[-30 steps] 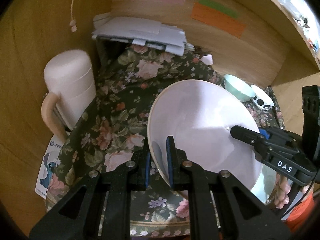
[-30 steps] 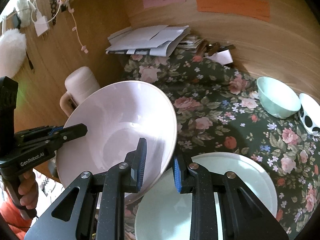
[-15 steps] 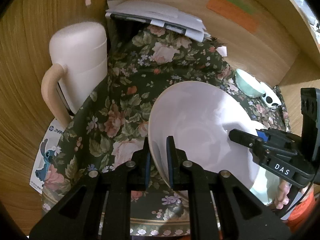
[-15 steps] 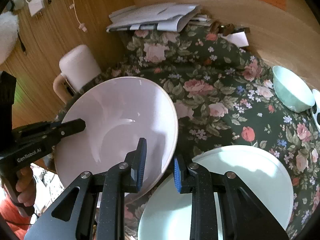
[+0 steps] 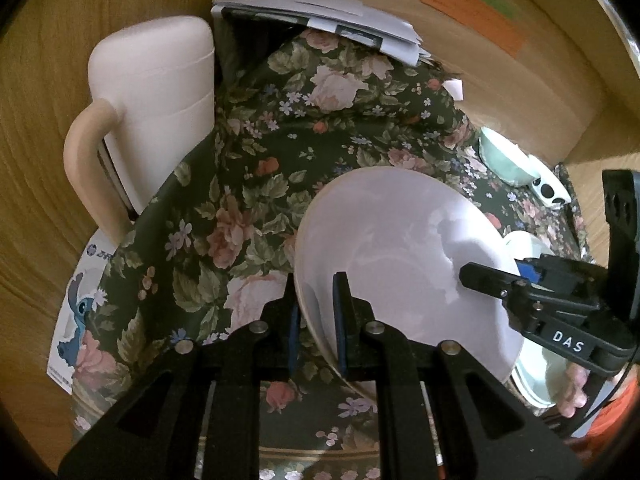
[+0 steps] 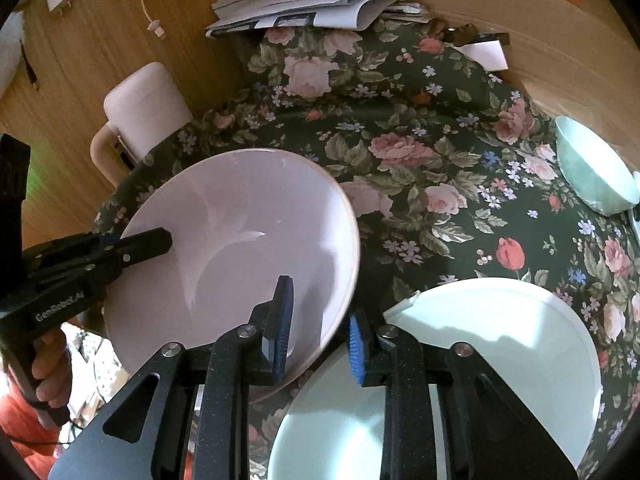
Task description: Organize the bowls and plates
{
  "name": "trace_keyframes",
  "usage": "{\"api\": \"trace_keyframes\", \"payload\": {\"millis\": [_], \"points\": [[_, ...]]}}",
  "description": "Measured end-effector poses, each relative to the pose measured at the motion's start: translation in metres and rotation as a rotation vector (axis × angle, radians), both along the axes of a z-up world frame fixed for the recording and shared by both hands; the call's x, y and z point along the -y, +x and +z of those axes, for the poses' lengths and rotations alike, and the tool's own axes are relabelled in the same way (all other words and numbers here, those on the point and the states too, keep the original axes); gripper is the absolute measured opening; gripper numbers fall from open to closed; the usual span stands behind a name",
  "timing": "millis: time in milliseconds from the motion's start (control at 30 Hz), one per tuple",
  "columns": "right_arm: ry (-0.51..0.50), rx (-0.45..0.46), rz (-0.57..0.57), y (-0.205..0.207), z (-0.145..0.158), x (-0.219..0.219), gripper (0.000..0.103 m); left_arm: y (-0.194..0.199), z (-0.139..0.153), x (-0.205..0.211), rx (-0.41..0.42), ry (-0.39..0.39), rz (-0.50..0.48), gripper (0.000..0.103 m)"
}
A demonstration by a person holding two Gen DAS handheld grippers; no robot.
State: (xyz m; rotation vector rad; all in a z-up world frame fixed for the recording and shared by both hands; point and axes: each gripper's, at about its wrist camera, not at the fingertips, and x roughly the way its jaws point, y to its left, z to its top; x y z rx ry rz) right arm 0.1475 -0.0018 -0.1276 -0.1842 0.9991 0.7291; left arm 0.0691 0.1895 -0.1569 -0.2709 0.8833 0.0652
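A big pale pink bowl (image 5: pixel 400 248) (image 6: pixel 240 240) hangs tilted, low over the floral cloth; whether it touches the cloth is hidden. My left gripper (image 5: pixel 314 280) is shut on its near-left rim, one pad inside and one outside. In the right wrist view the left gripper (image 6: pixel 152 240) reaches in from the left. My right gripper (image 6: pixel 320 298) straddles the opposite rim; its jaws are opening, with the rim between them and a gap at the inner pad. A large mint plate (image 6: pixel 500 340) lies flat just right of the bowl.
A small mint bowl (image 6: pixel 592 176) and a black-spotted bowl (image 5: pixel 550 194) sit at the far right. A pink lidded jug (image 5: pixel 156 100) stands at the left, against the wooden wall. Stacked papers (image 6: pixel 312 4) lie at the back. A hand (image 6: pixel 52 376) grips the left tool.
Both grippers and the pink bowl have sunk toward the cloth, and the bowl has tipped flatter. The right jaws stand slightly wider than before.
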Motion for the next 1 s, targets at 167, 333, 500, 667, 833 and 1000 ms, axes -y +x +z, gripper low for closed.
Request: {"api": "trace_keyframes", "payload": {"millis": [167, 333, 500, 667, 833, 1000], "points": [[0.005, 0.015, -0.003, -0.001, 0.003, 0.003, 0.025, 0.001, 0.0, -0.002, 0.004, 0.006, 0.006, 0.015], [0.023, 0.043, -0.005, -0.005, 0.013, 0.01, 0.025, -0.001, 0.01, -0.005, 0.025, -0.002, 0.027, 0.028], [0.061, 0.093, -0.016, -0.01, 0.028, 0.02, 0.034, -0.005, 0.031, 0.003, 0.082, 0.033, 0.021, 0.042], [0.082, 0.194, -0.044, -0.016, 0.051, 0.038, 0.045, -0.009, 0.057, 0.021, 0.157, 0.073, -0.006, 0.059], [0.109, 0.257, -0.088, -0.017, 0.069, 0.065, 0.055, -0.007, 0.079, 0.044, 0.222, 0.097, -0.04, 0.074], [0.128, 0.311, -0.152, -0.014, 0.086, 0.095, 0.067, 0.001, 0.094, 0.069, 0.274, 0.114, -0.068, 0.087]]}}
